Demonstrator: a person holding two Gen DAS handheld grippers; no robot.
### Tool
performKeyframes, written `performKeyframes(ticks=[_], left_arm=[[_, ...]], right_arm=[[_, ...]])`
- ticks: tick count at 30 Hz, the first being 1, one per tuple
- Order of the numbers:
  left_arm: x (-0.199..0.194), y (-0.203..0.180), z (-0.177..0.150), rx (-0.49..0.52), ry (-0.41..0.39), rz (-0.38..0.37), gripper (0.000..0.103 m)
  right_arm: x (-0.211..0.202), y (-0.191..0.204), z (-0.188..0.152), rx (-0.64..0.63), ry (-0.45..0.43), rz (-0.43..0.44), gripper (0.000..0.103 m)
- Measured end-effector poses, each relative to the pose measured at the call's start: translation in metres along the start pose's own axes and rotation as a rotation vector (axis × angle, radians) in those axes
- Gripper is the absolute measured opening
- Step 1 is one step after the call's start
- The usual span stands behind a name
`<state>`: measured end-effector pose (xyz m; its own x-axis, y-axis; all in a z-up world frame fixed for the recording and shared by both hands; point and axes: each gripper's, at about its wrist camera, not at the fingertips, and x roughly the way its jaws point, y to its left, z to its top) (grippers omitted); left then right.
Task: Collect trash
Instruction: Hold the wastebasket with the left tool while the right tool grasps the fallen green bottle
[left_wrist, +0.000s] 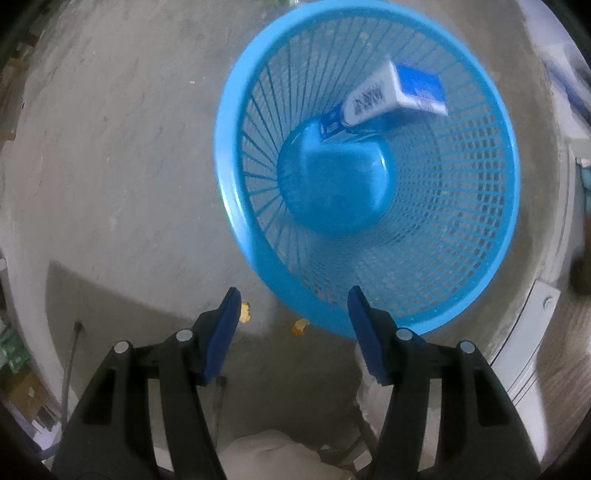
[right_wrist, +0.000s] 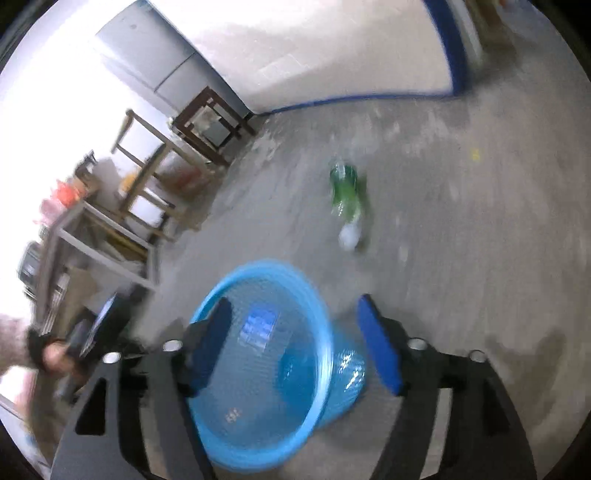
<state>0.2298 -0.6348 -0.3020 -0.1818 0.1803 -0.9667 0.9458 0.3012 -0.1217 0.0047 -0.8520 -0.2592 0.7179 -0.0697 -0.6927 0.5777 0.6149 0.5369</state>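
Note:
A blue mesh waste basket (left_wrist: 461, 236) stands on the concrete floor, seen from above in the left wrist view. A blue and white carton (left_wrist: 391, 99) leans against its inner wall. My left gripper (left_wrist: 293, 299) hangs over the basket's near rim, open, nothing between its blue pads. In the blurred right wrist view the basket (right_wrist: 295, 295) sits between my right gripper's fingers, with the carton (right_wrist: 258, 328) inside. My right gripper (right_wrist: 293, 310) stands open above it and holds nothing. A green plastic bottle (right_wrist: 345, 192) and a crumpled white wad (right_wrist: 349, 236) lie on the floor beyond.
Small orange scraps (left_wrist: 299, 325) lie on the floor by the basket. Wooden stools (right_wrist: 207, 122) and a metal table frame (right_wrist: 96, 243) stand at the left by the wall. A person's hand (right_wrist: 55, 356) holds the other gripper at the lower left. A white appliance edge (left_wrist: 535, 332) is at right.

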Motion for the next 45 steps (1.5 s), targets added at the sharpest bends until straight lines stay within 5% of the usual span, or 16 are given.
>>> performKeyframes(ticks=[3,6,8,16,21,22,23,31,35,40,45], left_arm=[[0.003,0.0,-0.001,0.019,0.023,0.014,0.058],[0.003,0.0,0.002,0.039,0.041,0.029,0.06],[0.0,-0.002,0.002,0.036,0.035,0.038,0.063],[-0.014,0.002,0.02,0.074,-0.033,0.064,0.068],[-0.027,-0.002,0.033,0.08,-0.089,0.083,0.074],[-0.028,-0.003,0.036,0.077,-0.094,0.083,0.076],[-0.03,-0.003,0.036,0.074,-0.097,0.082,0.076],[-0.036,-0.009,0.032,0.047,-0.135,0.085,0.08],[-0.029,-0.016,0.03,0.058,-0.118,0.083,0.081],[-0.02,-0.013,0.032,0.061,-0.072,0.052,0.081],[-0.015,-0.007,0.038,0.048,-0.061,0.034,0.081]], right_arm=[[0.077,-0.022,0.058,-0.038,0.036,-0.083,0.081],[0.183,-0.037,0.102,-0.06,0.198,-0.126,0.081],[0.25,-0.039,0.121,-0.115,0.303,-0.228,0.081],[0.348,-0.058,0.115,-0.093,0.453,-0.38,0.078],[0.346,-0.062,0.111,-0.023,0.419,-0.294,0.041],[0.342,-0.061,0.111,-0.02,0.411,-0.285,0.029],[0.338,-0.062,0.111,-0.006,0.412,-0.261,0.0],[0.264,-0.074,0.124,0.037,0.34,-0.26,0.002],[0.261,-0.07,0.128,0.022,0.316,-0.251,0.062],[0.288,-0.072,0.147,0.054,0.291,-0.234,0.07],[0.344,-0.066,0.161,0.004,0.335,-0.319,0.074]])
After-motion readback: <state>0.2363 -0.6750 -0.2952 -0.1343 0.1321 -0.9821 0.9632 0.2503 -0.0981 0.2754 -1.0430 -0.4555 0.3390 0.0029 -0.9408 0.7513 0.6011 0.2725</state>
